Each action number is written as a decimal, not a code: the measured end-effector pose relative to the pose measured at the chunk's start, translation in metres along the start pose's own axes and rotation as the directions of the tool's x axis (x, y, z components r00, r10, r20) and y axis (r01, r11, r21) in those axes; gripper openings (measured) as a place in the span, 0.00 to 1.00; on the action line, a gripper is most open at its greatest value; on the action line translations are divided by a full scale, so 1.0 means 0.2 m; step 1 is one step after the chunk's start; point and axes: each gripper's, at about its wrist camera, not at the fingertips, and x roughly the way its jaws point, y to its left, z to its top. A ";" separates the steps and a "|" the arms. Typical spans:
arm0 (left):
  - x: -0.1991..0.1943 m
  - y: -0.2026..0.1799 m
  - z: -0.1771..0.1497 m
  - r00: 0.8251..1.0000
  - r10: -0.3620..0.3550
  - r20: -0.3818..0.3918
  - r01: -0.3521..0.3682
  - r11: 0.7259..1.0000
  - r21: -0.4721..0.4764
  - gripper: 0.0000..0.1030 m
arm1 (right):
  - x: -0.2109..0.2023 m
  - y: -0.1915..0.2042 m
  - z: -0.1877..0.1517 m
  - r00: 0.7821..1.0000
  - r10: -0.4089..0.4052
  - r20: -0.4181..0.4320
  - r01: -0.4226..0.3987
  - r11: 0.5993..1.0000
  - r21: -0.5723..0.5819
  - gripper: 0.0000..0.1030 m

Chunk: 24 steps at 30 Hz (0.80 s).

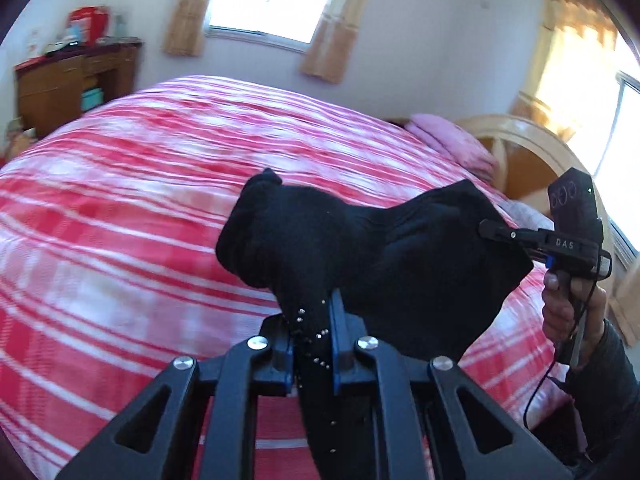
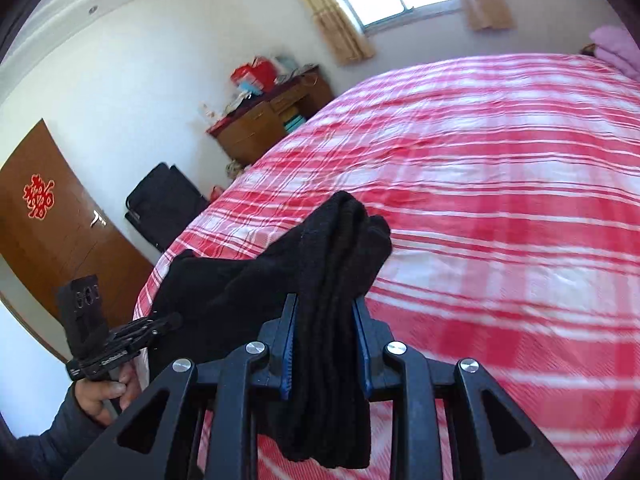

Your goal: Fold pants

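The black pants [image 1: 360,248] hang in the air above the bed [image 1: 140,200], stretched between the two tools and clear of the red-and-white striped bedspread [image 2: 500,208]. The left hand-held gripper [image 1: 312,344] has its blue-lined fingers [image 1: 334,320] pressed onto a thick fold of the dark cloth, a part dotted with small silvery studs, and the fabric runs down between the fingers and out below them. The right hand-held gripper [image 2: 324,344] pinches another bunched section of the same pants, with the cloth rising in a rounded hump ahead of its fingers [image 2: 290,332] and hanging below them in layered folds. In the left wrist view the right hand-held gripper shows at the right side, its tip buried in the edge of the pants and the person's hand [image 1: 568,308] wrapped around its handle, a black cable [image 1: 536,392] trailing down. In the right wrist view the left hand-held gripper appears at the lower left, held by the other hand [image 2: 104,392] and touching the far end of the garment. A pink pillow [image 1: 452,140] lies at the head of the bed by a curved wooden headboard [image 1: 520,136]. Against the far wall stands a wooden desk [image 2: 260,120]; its top carries red boxes [image 2: 256,72] and other small items too blurred to name, and its open compartment holds teal things I cannot identify. A black bag [image 2: 164,204] rests near a brown door [image 2: 52,216].
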 end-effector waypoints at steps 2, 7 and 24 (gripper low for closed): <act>0.01 0.07 -0.02 0.999 0.043 -0.003 -0.043 0.999 -0.015 0.13 | 0.17 0.00 0.01 0.998 0.001 -0.055 0.000 1.000 0.010 0.25; 0.15 0.17 -0.15 0.989 0.118 -0.083 -0.121 0.992 -0.030 0.32 | 0.44 -0.14 -0.07 0.984 -0.062 -0.166 0.079 0.992 0.100 0.49; 0.05 0.27 -0.22 0.972 0.234 -0.035 -0.235 0.972 -0.021 0.74 | 0.23 -0.29 -0.16 0.980 -0.168 -0.107 0.182 0.972 0.145 0.72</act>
